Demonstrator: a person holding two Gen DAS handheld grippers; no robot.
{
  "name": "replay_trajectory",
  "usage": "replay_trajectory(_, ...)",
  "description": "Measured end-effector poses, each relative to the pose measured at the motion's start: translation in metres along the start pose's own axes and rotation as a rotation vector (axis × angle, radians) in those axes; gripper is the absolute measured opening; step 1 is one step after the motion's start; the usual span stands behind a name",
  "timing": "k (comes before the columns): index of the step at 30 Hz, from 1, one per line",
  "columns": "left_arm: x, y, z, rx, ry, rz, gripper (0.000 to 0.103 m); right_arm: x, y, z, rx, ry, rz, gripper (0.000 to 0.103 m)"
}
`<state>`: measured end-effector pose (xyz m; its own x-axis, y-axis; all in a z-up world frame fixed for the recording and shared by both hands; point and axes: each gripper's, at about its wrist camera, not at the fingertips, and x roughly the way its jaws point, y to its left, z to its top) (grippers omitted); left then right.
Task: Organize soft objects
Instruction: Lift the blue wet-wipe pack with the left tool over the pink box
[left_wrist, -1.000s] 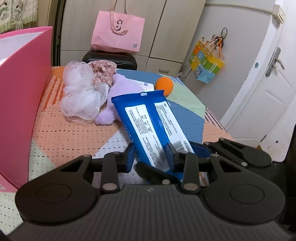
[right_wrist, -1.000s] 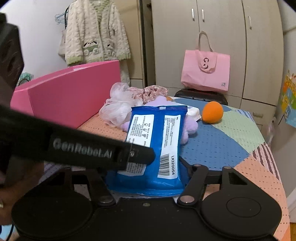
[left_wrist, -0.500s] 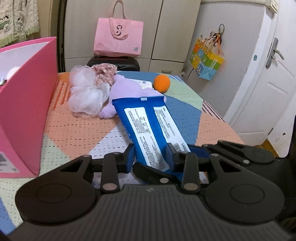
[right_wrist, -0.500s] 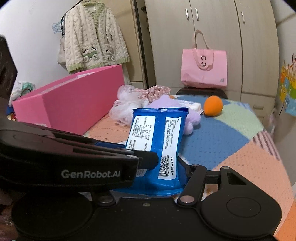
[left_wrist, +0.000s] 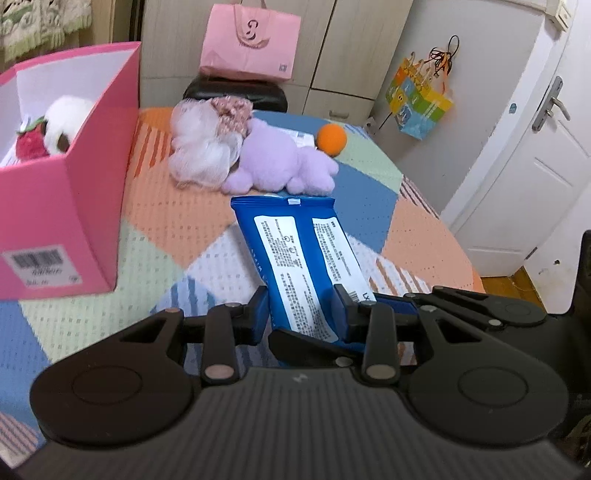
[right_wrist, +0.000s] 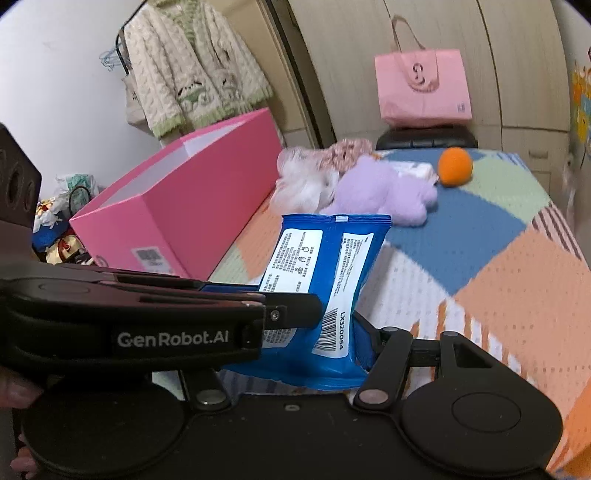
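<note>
A blue wipes pack (left_wrist: 295, 251) (right_wrist: 325, 258) with white labels hangs tilted above the patchwork table. My left gripper (left_wrist: 300, 314) is shut across its lower part, one blue pad on each side. My right gripper (right_wrist: 295, 354) is shut on its bottom end; the right pad presses the pack's edge, and the left gripper's finger (right_wrist: 288, 314) hides the other pad. On the left stands an open pink box (left_wrist: 74, 206) (right_wrist: 177, 206) holding a white plush (left_wrist: 66, 122) and a red strawberry toy (left_wrist: 29, 144). Beyond the pack lie a purple plush (left_wrist: 277, 158), a white mesh puff (left_wrist: 199, 151) and a floral cloth (left_wrist: 232, 110).
An orange ball (left_wrist: 332, 137) and a white packet (left_wrist: 299, 137) lie at the far end of the table. A black chair with a pink bag (left_wrist: 251, 44) stands behind it. The table's right edge (left_wrist: 461, 254) drops off toward a white door.
Both grippers have drawn back and risen with the blue pack. The pile of soft things looks farther away, and the inside of the pink box now shows in the left wrist view.
</note>
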<state>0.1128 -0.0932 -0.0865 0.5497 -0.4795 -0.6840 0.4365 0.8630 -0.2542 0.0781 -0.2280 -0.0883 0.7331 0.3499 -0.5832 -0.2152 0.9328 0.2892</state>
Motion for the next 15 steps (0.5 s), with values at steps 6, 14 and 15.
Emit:
replay_trajectory(6,-0.019,0.002,-0.009,-0.008,-0.013,0.003,0.034,-0.005,0.012,-0.005,0.007,0.018,0.021,0.067)
replay_trajectory(14,-0.049,0.009,-0.008,-0.01,-0.035,-0.029,0.034,-0.022,0.034,-0.002,-0.043,0.03,0.029,0.067)
replay_trajectory(15,-0.053,0.011,-0.008,-0.014,-0.04,-0.032,0.034,-0.025,0.037,0.0,-0.055,0.031,0.033,0.067)
